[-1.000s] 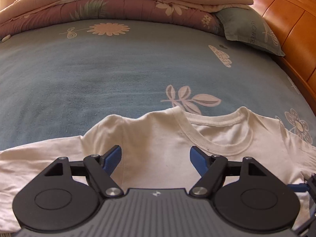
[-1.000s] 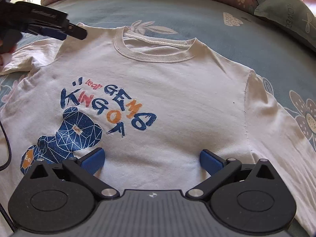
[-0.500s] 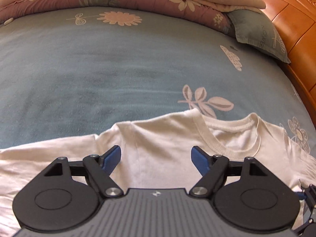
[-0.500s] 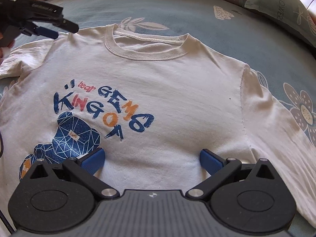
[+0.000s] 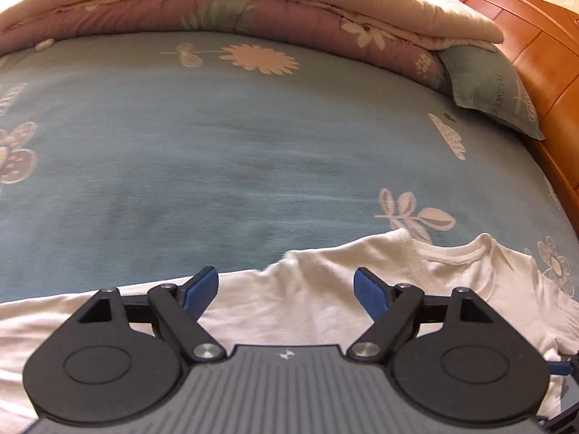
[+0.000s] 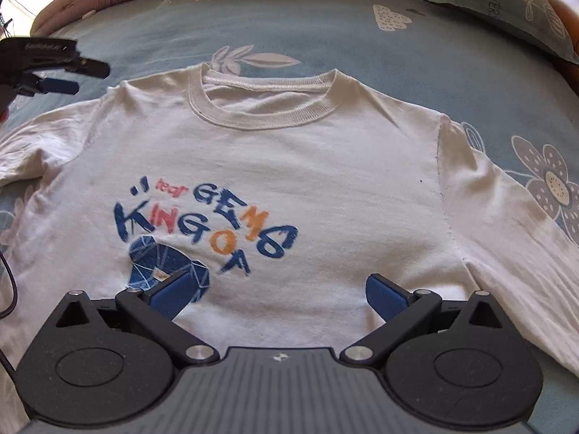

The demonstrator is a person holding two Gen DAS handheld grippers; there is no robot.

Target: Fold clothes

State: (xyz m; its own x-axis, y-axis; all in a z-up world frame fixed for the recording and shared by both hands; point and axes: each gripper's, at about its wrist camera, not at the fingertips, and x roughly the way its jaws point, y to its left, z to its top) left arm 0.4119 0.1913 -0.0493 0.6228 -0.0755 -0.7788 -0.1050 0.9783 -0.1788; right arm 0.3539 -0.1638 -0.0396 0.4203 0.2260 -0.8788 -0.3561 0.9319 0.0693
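A white long-sleeved T-shirt [image 6: 318,166] with a blue and orange print lies face up and spread flat on the blue flowered bedsheet [image 5: 217,152]. In the left wrist view its shoulder and collar [image 5: 452,256] fill the lower right. My left gripper [image 5: 286,289] hovers over the shirt's left shoulder and sleeve, its jaws opening with nothing gripped between them. It also shows in the right wrist view as a dark tool, the left gripper [image 6: 54,76], at the far left. My right gripper [image 6: 277,293] stands open above the shirt's lower chest, just below the print.
A folded pink and cream quilt [image 5: 253,7] lies along the far side of the bed. A grey-green pillow [image 5: 492,90] leans against the orange wooden headboard [image 5: 542,54] at the right. A black cable [image 6: 11,289] hangs at the left edge.
My left gripper has moved left along the shirt, from near the collar to the shoulder and sleeve, and its jaws stand slightly wider. The right gripper's view has rolled a little.
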